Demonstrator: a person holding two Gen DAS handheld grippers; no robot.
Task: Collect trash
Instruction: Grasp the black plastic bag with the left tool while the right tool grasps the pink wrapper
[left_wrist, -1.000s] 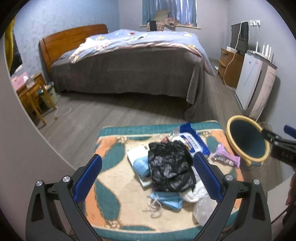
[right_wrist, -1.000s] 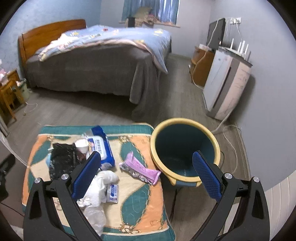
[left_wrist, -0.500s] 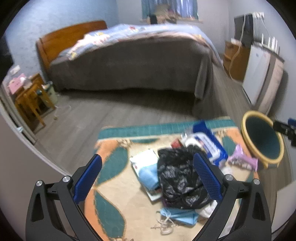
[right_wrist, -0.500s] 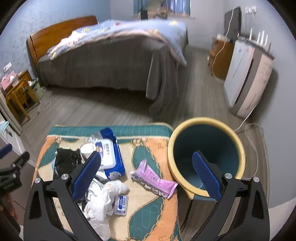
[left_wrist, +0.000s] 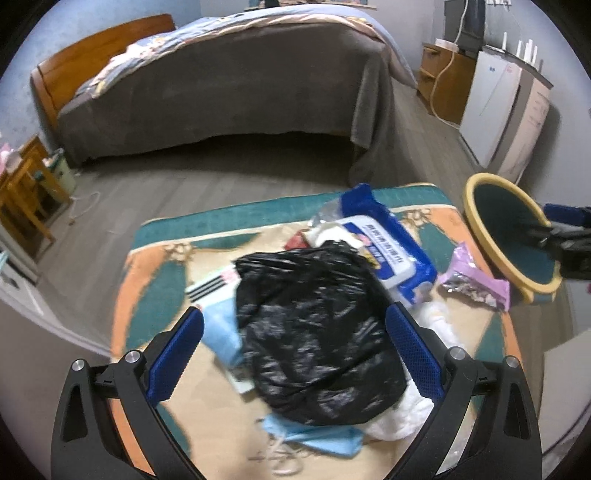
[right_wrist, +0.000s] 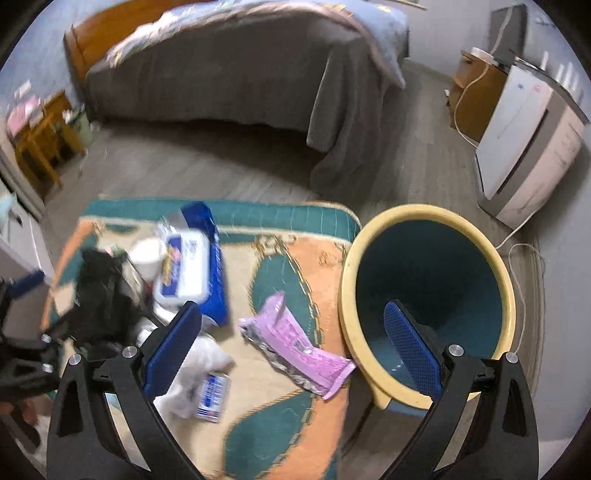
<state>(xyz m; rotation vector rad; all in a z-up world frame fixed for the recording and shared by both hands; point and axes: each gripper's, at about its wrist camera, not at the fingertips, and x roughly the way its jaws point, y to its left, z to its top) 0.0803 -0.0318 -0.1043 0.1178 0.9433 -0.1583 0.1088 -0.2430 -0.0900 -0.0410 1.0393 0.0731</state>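
Black plastic bag (left_wrist: 314, 332) sits crumpled on the patterned mat (left_wrist: 155, 280), right between the wide-open fingers of the left claw (left_wrist: 295, 354), which isn't gripping anything. Blue wipes pack (left_wrist: 388, 247) lies at the bag's 1 o'clock, touching it. Right claw (right_wrist: 291, 350) is spread wide too, empty, hovering over a purple wrapper (right_wrist: 295, 350) whose end touches the yellow-rimmed bin (right_wrist: 351, 295) at 3 o'clock. White crumpled tissue (right_wrist: 192, 373) lies near its left finger.

Your two views dim and cool-toned, soft motion blur across both, strongest on the bed (right_wrist: 236, 62), fisheye bending walls at the rims, black vignette corners, sheen on the black bag (left_wrist: 314, 332).
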